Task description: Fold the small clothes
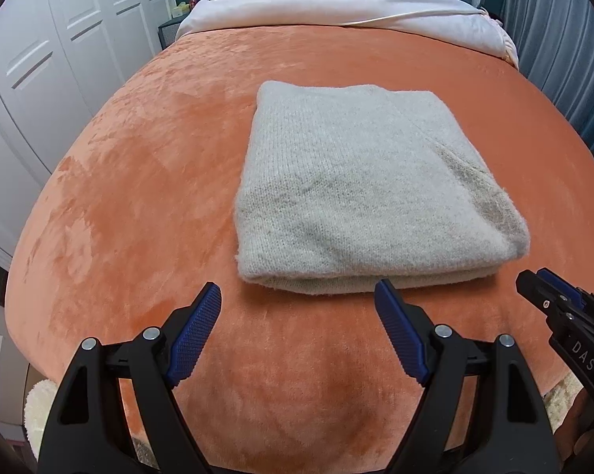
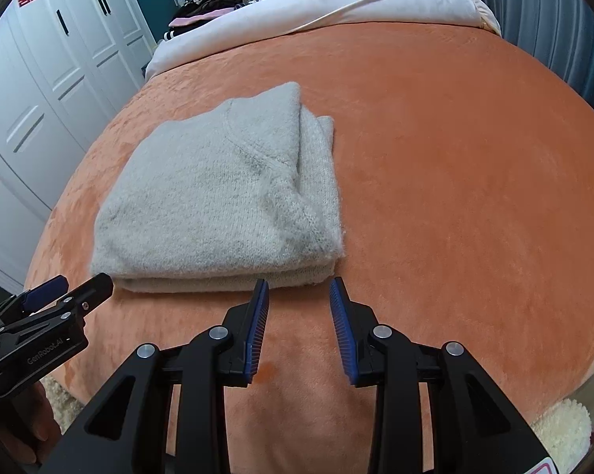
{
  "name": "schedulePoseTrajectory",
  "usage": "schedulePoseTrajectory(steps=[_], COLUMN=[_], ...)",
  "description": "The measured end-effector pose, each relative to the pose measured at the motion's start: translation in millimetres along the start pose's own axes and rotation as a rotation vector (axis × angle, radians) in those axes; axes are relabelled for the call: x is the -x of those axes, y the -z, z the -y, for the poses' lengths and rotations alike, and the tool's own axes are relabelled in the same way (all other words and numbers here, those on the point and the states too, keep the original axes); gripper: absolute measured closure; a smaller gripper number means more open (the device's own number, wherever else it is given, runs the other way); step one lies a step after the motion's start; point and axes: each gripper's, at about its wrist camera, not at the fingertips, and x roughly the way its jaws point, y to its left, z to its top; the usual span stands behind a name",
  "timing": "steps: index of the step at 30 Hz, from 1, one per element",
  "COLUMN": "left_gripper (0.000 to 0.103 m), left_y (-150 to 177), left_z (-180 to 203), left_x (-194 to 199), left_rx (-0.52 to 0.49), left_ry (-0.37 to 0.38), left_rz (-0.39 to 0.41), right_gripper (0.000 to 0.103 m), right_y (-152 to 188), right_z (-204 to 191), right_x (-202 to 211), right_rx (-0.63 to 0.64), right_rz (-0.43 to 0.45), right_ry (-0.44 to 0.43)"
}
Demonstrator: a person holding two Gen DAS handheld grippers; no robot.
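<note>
Plush orange blanket (image 1: 138,197) bears a folded, fuzzy grey sweater (image 1: 368,185); both grippers' jaws spread, empty.

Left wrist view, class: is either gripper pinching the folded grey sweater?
No: the folded grey sweater lies free on the orange blanket, with the left gripper open in front of it and the right gripper beside it.

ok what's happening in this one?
A person holds a tool in each hand over an orange blanket on a bed. A grey sweater lies on it already folded into a neat rectangle. Both the left tool and the right tool sit just short of its near edge, open and holding nothing. The fold looks finished.
</note>
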Motion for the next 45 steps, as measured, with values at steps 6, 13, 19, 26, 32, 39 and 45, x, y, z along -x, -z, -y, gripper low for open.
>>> schedulePoseTrajectory(steps=[6,13,19,26,32,39,45], left_gripper=[0.025,0.020,0.017,0.015,0.011,0.010,0.006], left_y=[27.8,64.6,79.3,89.3,88.8,85.2,84.8], left_z=[-3.2,-0.4,4.5,8.7,13.2,12.9,14.6], left_x=[-7.5,-15.2,-11.8,-5.6,6.8,7.7,8.8], left_rx=[0.008,0.025,0.008,-0.006,-0.004,-0.001,0.007], left_ry=[-0.020,-0.045,-0.072,-0.076,-0.071,-0.077,-0.070], left_rz=[0.004,-0.031,0.004,0.031,0.053,0.050,0.044], right_gripper=[0.070,0.062,0.051,0.041,0.037,0.036,0.035], right_y=[37.0,66.6,81.8,92.6,89.3,87.3,88.4], right_z=[-7.2,1.6,7.2,9.1,4.7,1.5,-5.2], right_x=[-5.7,-4.9,-0.8,6.2,16.3,19.6,21.6], right_rx=[0.031,0.015,0.005,0.007,0.030,0.039,0.051], right_rz=[-0.020,-0.015,0.013,0.044,0.073,0.079,0.086], right_ry=[0.043,0.083,0.110,0.133,0.129,0.128,0.132])
